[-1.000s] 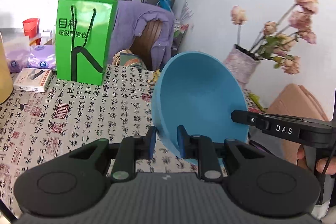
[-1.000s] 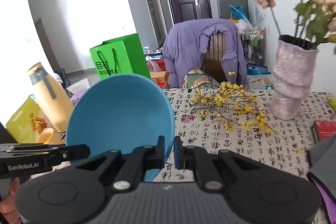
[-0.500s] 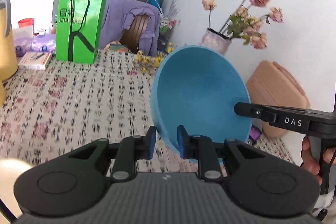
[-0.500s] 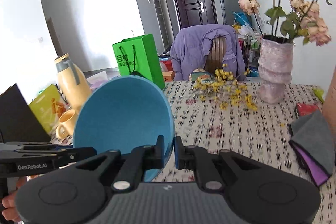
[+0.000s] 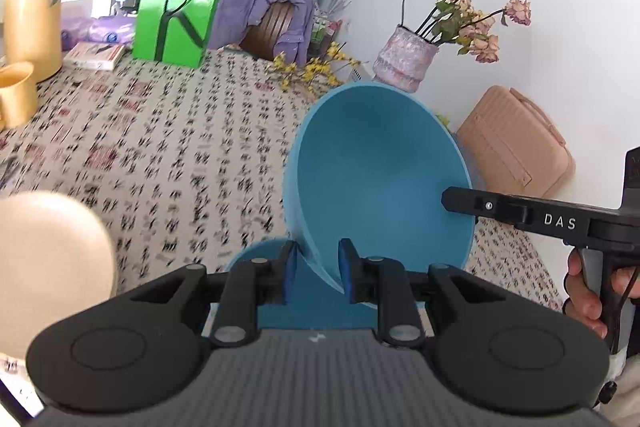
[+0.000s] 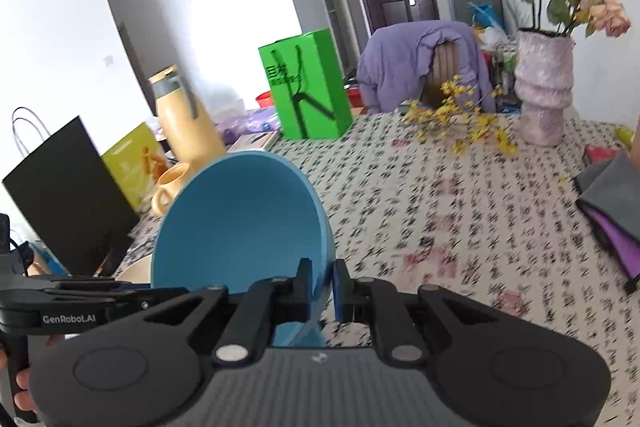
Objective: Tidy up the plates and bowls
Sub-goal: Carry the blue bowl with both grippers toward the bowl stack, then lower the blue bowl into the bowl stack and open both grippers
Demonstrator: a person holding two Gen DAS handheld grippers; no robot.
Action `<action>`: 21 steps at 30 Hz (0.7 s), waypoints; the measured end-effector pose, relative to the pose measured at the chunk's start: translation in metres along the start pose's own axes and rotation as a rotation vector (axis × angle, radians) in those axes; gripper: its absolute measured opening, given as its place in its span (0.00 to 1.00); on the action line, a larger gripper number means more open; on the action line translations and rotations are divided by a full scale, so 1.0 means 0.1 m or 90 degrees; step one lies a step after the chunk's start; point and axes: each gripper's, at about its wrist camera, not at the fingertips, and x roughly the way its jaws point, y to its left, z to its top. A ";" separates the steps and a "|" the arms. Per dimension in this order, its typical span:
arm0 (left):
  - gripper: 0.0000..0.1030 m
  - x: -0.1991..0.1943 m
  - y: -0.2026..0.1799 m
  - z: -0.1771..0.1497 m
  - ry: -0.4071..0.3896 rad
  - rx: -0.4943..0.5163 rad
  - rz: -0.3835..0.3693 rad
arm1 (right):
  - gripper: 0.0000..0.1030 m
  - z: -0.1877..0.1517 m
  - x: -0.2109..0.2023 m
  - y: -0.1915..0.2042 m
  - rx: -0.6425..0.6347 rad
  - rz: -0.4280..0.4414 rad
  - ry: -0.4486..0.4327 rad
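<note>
Bowls have come back over the near edge of the worktop (image 5: 168,147): a second ago both wrist views looked level across the cloth at the green bag and the chair, and now both tilt down at it. The left claw (image 5: 316,273) stays clamped on the rim of a blue bowl (image 5: 384,183), held on edge with its hollow towards the camera. The right claw (image 6: 321,285) likewise pinches the rim of a second blue bowl (image 6: 244,223), also tipped up, clear of the cloth.

New in the left view are a blue dish (image 5: 264,259) lying flat just under the claw and a cream bowl (image 5: 52,267) at the near left. The cream rim (image 6: 134,273) also shows low in the right view, behind the carried bowl.

That reads as arrival at the stacking spot. Probably the left bowl goes down onto the blue dish first, levelled before release. The right bowl would follow. Both are held by thin rims, so a quick tilt could let one slip.
</note>
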 end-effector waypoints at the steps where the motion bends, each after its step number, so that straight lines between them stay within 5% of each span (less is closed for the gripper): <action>1: 0.22 -0.02 0.03 -0.03 0.002 -0.001 0.004 | 0.10 -0.04 0.02 0.03 0.000 0.002 0.005; 21: 0.23 0.06 0.38 -0.44 0.071 -0.052 -0.002 | 0.16 -0.48 0.36 0.09 0.014 0.019 0.109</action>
